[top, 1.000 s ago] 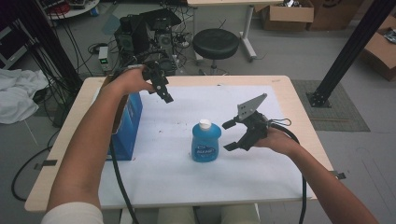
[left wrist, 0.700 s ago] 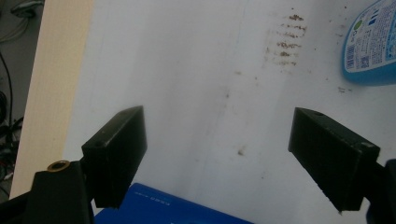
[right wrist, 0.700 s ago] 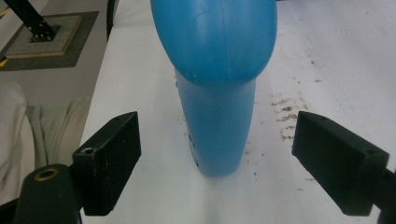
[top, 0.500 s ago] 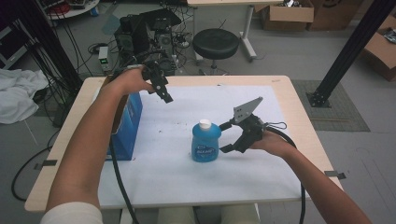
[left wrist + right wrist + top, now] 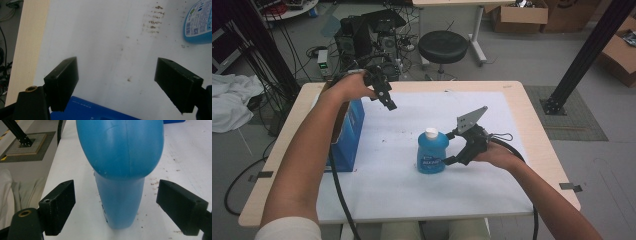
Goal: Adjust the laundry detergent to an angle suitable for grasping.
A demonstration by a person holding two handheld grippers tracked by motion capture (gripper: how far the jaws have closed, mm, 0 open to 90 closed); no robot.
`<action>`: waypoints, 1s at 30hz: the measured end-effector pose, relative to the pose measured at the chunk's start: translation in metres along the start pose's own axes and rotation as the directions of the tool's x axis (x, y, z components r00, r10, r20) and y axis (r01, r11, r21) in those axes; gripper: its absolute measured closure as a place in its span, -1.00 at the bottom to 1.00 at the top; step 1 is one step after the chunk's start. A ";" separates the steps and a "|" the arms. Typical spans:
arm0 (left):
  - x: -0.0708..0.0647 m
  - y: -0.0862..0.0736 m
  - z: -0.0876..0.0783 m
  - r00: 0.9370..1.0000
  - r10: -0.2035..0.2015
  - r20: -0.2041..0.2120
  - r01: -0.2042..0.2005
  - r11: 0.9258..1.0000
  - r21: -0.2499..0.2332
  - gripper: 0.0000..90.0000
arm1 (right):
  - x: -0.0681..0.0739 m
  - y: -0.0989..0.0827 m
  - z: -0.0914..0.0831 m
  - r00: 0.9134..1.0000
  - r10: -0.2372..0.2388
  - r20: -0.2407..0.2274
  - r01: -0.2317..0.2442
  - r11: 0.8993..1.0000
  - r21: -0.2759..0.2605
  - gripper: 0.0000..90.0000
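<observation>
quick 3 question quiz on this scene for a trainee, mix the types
1. True or false: the right gripper has shut on the bottle.
2. The left gripper is: A) gripping the box B) open above the sheet C) on the bottle's cap
3. Fill in: the bottle stands ____ the right gripper's jaws.

Key: 1 false, the jaws are wide apart on either side of it. 2 B. 3 between.

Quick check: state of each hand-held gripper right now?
Left hand-held gripper: open, holding nothing.
Right hand-held gripper: open, jaws either side of the blue bottle, not gripping.
</observation>
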State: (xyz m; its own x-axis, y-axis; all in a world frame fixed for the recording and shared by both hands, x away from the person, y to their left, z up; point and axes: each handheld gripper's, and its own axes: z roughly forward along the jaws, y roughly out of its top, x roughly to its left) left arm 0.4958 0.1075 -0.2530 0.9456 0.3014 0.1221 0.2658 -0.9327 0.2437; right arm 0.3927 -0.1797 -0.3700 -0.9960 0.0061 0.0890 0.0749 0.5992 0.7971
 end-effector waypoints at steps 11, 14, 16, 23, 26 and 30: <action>-0.001 0.001 0.000 1.000 0.000 -0.001 0.000 1.000 -0.001 -0.55 | 0.001 0.000 0.010 1.000 -0.003 -0.002 0.003 1.000 -0.024 -0.66; 0.000 0.001 0.001 1.000 0.000 0.000 0.000 1.000 0.002 -0.55 | 0.000 -0.001 0.012 1.000 -0.001 0.000 0.000 1.000 -0.031 -0.66; -0.001 0.002 0.001 1.000 0.002 0.001 -0.002 1.000 0.004 -0.55 | 0.000 -0.002 0.015 1.000 0.005 -0.001 -0.005 0.999 -0.041 -0.66; -0.001 0.002 0.001 1.000 0.001 0.000 -0.001 1.000 0.003 -0.55 | 0.000 -0.001 0.021 1.000 0.003 0.000 -0.003 0.998 -0.057 -0.66; 0.000 0.001 0.001 1.000 0.001 0.000 -0.001 1.000 0.005 -0.55 | 0.000 0.000 0.024 1.000 0.002 0.001 -0.002 0.998 -0.059 -0.66; -0.001 0.001 0.000 1.000 0.000 0.001 0.000 1.000 0.005 -0.55 | 0.000 0.000 0.027 1.000 0.006 0.000 -0.006 0.998 -0.069 -0.66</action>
State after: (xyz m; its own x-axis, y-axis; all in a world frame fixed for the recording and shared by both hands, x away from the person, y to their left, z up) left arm 0.4957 0.1060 -0.2532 0.9459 0.3009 0.1218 0.2662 -0.9338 0.2392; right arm 0.3916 -0.1581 -0.3867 -0.9956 0.0098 0.0937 0.0840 0.5421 0.8361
